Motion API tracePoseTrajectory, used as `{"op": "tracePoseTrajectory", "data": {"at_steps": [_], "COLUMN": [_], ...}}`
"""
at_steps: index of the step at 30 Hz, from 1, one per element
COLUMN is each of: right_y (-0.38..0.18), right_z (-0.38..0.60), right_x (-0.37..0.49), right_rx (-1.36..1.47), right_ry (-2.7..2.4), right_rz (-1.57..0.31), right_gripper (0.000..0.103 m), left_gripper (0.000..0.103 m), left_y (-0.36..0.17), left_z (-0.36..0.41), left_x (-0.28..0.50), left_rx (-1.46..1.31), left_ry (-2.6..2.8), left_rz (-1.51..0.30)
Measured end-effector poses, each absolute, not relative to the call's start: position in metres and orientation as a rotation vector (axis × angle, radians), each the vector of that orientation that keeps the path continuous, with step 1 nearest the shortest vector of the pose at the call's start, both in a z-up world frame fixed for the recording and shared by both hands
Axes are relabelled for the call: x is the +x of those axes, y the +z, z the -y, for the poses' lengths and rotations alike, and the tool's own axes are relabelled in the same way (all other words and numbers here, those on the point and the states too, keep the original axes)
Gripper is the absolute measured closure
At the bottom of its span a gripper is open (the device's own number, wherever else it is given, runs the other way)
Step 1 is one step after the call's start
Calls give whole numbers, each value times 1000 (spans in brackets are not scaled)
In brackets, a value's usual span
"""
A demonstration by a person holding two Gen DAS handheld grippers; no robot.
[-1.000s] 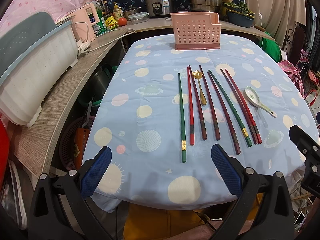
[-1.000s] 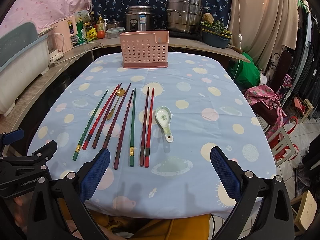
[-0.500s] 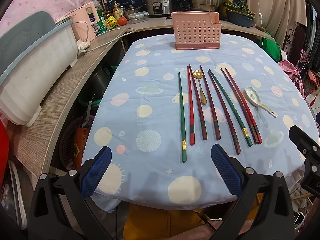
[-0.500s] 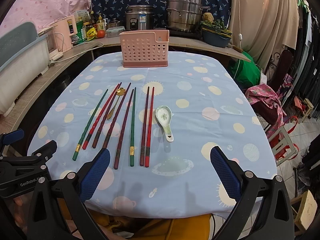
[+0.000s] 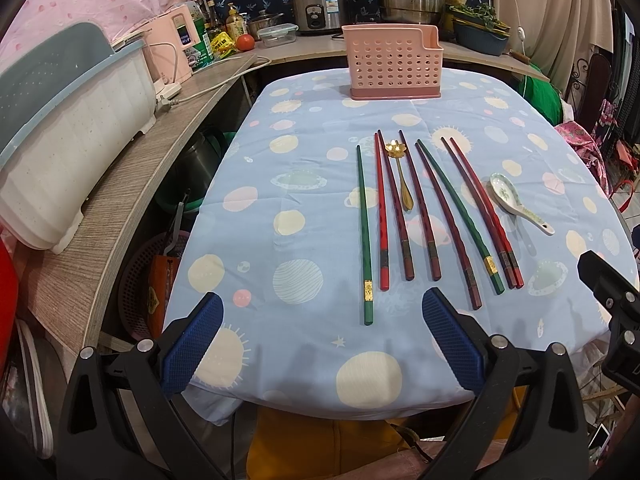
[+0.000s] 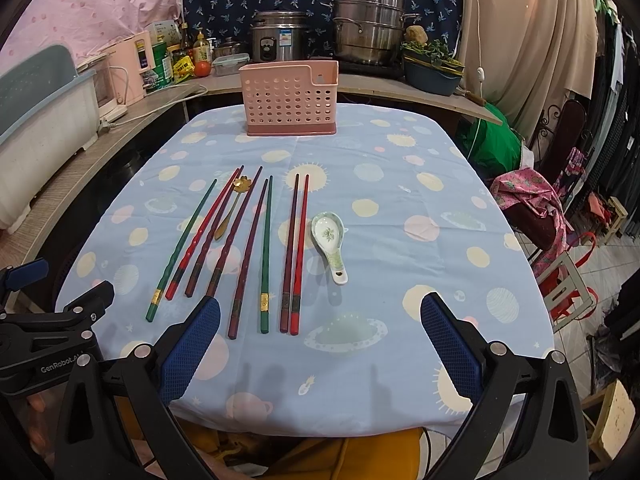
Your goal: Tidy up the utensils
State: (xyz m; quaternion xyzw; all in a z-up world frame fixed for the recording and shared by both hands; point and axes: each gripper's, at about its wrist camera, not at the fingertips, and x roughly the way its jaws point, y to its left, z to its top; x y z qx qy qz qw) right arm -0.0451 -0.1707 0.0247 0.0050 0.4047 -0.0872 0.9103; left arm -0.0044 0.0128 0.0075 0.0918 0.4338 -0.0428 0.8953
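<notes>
Jaws on both my grippers stood wide apart, holding nothing, at the desk's (image 5: 248, 216) near edge.
Thin chopsticks (image 6: 264, 256) lay packed mid-desk, near of the pink holder (image 6: 290, 100); I risked pinching two together.

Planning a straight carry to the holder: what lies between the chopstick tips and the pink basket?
Only bare tablecloth separates the chopsticks from the pink basket, seen in both wrist views.

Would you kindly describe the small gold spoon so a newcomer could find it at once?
Start at the pink perforated utensil basket at the far end of the blue tablecloth, then look nearer to the row of chopsticks. The gold spoon lies among them, much shorter, with a flower-shaped bowl.
</notes>
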Motion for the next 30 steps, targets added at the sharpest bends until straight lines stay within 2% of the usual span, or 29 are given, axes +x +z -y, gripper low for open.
{"op": "tracePoseTrajectory", "data": {"at_steps": [18, 30], "right_y": [18, 7], "right_z": [175, 184], "right_x": [-39, -29], "right_rx": [38, 63], "right_ry": [-178, -187], "right_rz": [-856, -892], "right_gripper": [7, 7], "left_gripper": [8, 28], "left_y": [-21, -66], "left_z": [-21, -24], "left_x": [18, 41], "left_rx": [102, 72], "left_ry": [-121, -147], "left_rz": [-1027, -1148]}}
